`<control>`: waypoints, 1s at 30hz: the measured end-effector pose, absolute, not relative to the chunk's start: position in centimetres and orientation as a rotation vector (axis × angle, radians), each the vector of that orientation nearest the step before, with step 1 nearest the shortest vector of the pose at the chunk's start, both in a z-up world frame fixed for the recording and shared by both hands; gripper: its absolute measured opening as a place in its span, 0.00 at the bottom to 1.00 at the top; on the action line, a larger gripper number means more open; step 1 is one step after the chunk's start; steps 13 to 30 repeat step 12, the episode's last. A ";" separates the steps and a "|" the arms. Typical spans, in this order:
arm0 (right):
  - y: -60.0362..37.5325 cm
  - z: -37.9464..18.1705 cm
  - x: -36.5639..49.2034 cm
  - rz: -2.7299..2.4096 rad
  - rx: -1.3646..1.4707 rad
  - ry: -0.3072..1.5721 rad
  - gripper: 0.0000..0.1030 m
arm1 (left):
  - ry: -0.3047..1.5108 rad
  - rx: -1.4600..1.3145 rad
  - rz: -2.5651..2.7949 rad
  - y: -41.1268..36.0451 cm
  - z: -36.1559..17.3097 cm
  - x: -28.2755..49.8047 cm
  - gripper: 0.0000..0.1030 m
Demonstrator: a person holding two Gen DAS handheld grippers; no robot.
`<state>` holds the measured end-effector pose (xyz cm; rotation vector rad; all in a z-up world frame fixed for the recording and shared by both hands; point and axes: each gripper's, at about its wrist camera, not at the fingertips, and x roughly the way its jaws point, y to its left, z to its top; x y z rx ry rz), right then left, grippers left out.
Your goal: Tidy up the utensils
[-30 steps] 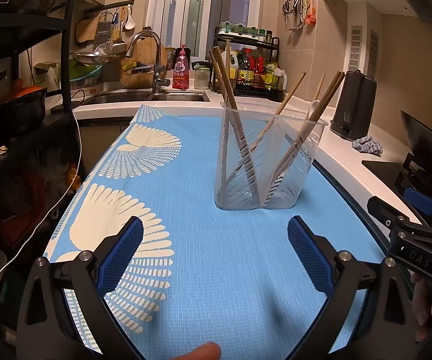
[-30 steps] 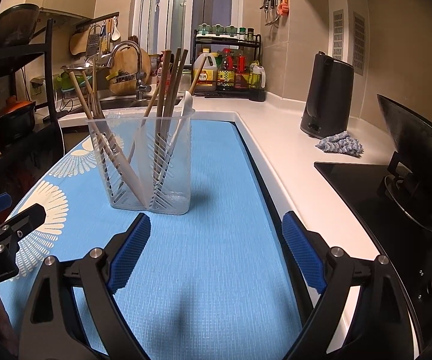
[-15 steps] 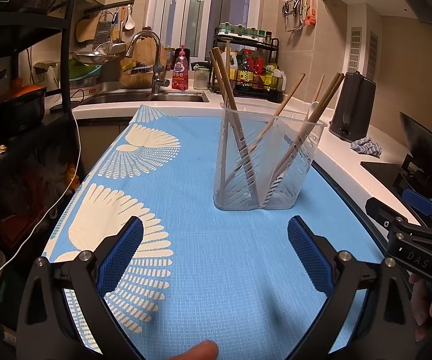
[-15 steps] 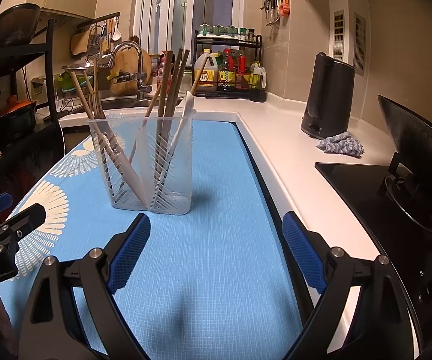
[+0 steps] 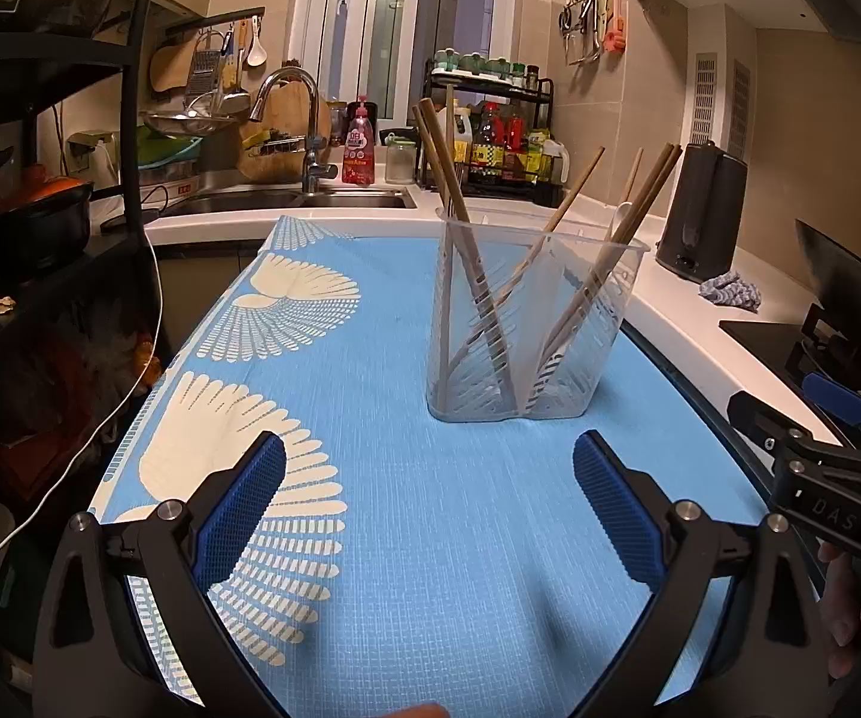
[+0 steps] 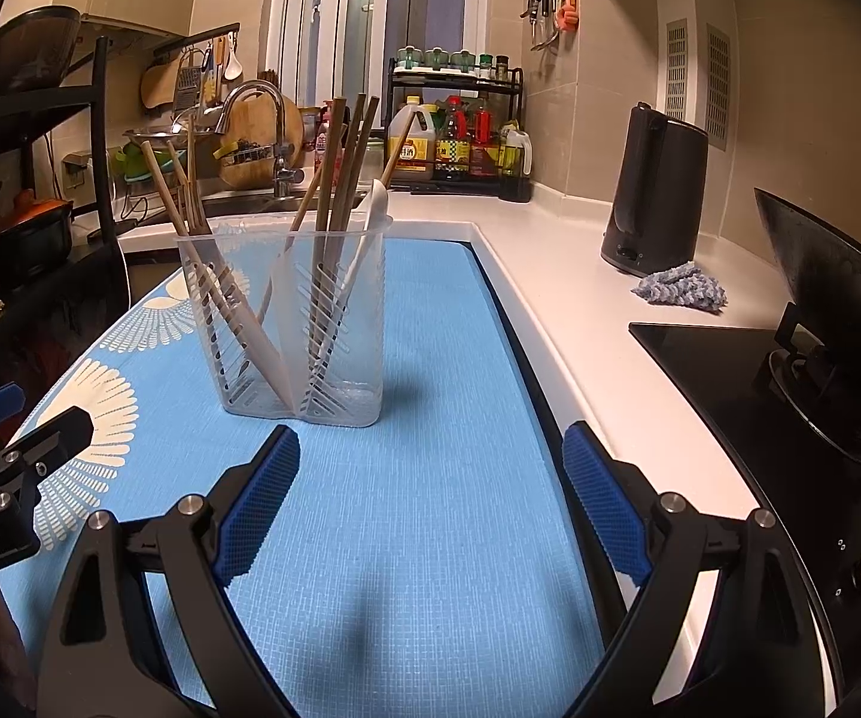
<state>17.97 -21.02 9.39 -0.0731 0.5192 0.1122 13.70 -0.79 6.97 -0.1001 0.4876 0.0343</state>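
A clear plastic utensil holder [image 5: 529,329] stands upright on the blue mat [image 5: 400,508]; it also shows in the right wrist view [image 6: 292,323]. Several wooden chopsticks [image 5: 460,197] lean in both of its compartments, and a white spoon [image 6: 373,209] leans in the right one. My left gripper [image 5: 430,490] is open and empty, a short way in front of the holder. My right gripper [image 6: 430,478] is open and empty, in front and to the right of it. Each gripper shows at the edge of the other's view.
A black kettle [image 6: 654,203] and a grey cloth [image 6: 678,290] sit on the white counter at the right. A black cooktop with a lid [image 6: 819,371] is at the near right. The sink and tap [image 5: 304,137] and a bottle rack [image 5: 490,137] are at the back. A black shelf [image 5: 41,209] stands left.
Both grippers stay open and nearly still; the holder appears very slightly closer in the left wrist view.
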 end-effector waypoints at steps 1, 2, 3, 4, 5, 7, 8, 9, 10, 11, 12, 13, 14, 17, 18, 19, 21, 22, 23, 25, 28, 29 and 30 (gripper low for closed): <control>-21.0 9.4 18.0 0.112 -0.073 0.520 0.86 | 0.482 -0.097 0.026 -0.9 7.0 13.6 0.91; -21.0 9.4 18.0 0.112 -0.074 0.520 0.86 | 0.480 -0.091 0.023 -1.0 7.0 13.6 0.91; -21.0 9.4 18.0 0.112 -0.074 0.520 0.86 | 0.480 -0.086 0.024 -1.0 7.0 13.6 0.91; -21.0 9.4 18.0 0.112 -0.074 0.519 0.86 | 0.481 -0.086 0.025 -1.1 7.1 13.6 0.91; -21.0 9.4 18.0 0.112 -0.074 0.519 0.86 | 0.482 -0.088 0.025 -1.0 7.0 13.6 0.92; -21.0 9.4 18.0 0.112 -0.074 0.520 0.86 | 0.487 -0.091 0.032 -1.1 7.0 13.7 0.93; -21.0 9.4 18.0 0.113 -0.073 0.520 0.86 | 0.490 -0.093 0.033 -1.1 7.0 13.7 0.93; -21.0 9.4 18.0 0.112 -0.074 0.520 0.86 | 0.494 -0.095 0.032 -1.0 7.0 13.8 0.93; -21.0 9.4 18.0 0.112 -0.075 0.520 0.86 | 0.496 -0.097 0.035 -0.9 7.0 13.8 0.93; -21.0 9.4 18.0 0.112 -0.074 0.520 0.86 | 0.497 -0.100 0.036 -0.8 7.0 13.8 0.93; -21.1 9.4 18.0 0.111 -0.074 0.520 0.86 | 0.497 -0.101 0.036 -0.8 7.0 13.8 0.93; -21.1 9.4 18.0 0.111 -0.074 0.520 0.86 | 0.497 -0.101 0.036 -0.8 7.0 13.8 0.93; -21.1 9.4 18.0 0.111 -0.074 0.520 0.86 | 0.497 -0.101 0.036 -0.8 7.0 13.8 0.93; -21.1 9.4 18.0 0.111 -0.074 0.520 0.86 | 0.497 -0.101 0.036 -0.8 7.0 13.8 0.93; -21.1 9.4 18.0 0.111 -0.074 0.520 0.86 | 0.497 -0.101 0.036 -0.8 7.0 13.8 0.93; -21.1 9.4 18.0 0.111 -0.074 0.520 0.86 | 0.497 -0.101 0.036 -0.8 7.0 13.8 0.93; -21.1 9.4 18.0 0.111 -0.074 0.520 0.86 | 0.497 -0.101 0.036 -0.8 7.0 13.8 0.93; -21.1 9.4 18.0 0.111 -0.074 0.520 0.86 | 0.497 -0.101 0.036 -0.8 7.0 13.8 0.93; -21.1 9.4 18.0 0.111 -0.074 0.520 0.86 | 0.497 -0.101 0.036 -0.8 7.0 13.8 0.93; -21.1 9.4 18.0 0.111 -0.074 0.520 0.86 | 0.497 -0.101 0.036 -0.8 7.0 13.8 0.93; -21.1 9.4 18.0 0.111 -0.074 0.520 0.86 | 0.497 -0.101 0.036 -0.8 7.0 13.8 0.93; -21.1 9.4 18.0 0.111 -0.074 0.520 0.86 | 0.497 -0.101 0.036 -0.8 7.0 13.8 0.93; -21.1 9.4 18.0 0.111 -0.074 0.520 0.86 | 0.497 -0.101 0.036 -0.8 7.0 13.8 0.93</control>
